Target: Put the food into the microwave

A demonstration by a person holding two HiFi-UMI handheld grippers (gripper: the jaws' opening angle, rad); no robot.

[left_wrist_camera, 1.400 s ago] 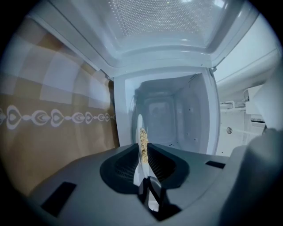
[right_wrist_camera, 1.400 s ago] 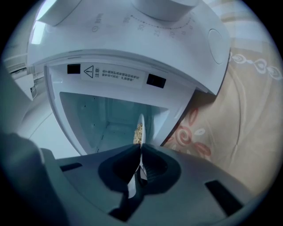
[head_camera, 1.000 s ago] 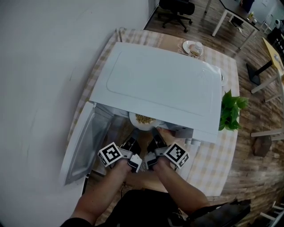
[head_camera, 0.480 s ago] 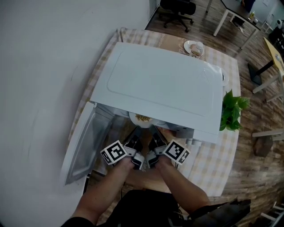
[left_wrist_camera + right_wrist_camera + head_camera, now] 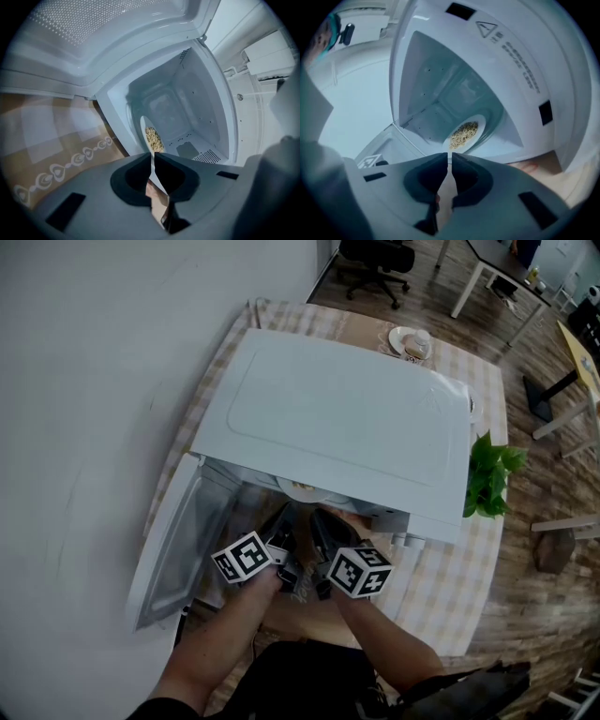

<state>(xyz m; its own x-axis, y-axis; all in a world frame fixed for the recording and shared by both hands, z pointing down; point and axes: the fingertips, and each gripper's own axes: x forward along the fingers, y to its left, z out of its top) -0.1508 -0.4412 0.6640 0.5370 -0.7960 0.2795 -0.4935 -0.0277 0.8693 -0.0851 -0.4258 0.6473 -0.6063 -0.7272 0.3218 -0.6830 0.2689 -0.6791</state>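
The plate of food [image 5: 464, 132] is gripped at its rim by the closed left gripper [image 5: 152, 157] and right gripper [image 5: 449, 159], partly inside the open microwave [image 5: 347, 418]. Next it should be lowered level, then released.

I see soft, even light in the head view; both gripper views warp and darken at their rims; ahead of the left gripper [image 5: 151, 158] the microwave [image 5: 187, 112] looks dim, bluish

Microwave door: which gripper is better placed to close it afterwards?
Probably left: the open door stands beside the left gripper; the right gripper is farther. Both grip the plate now.
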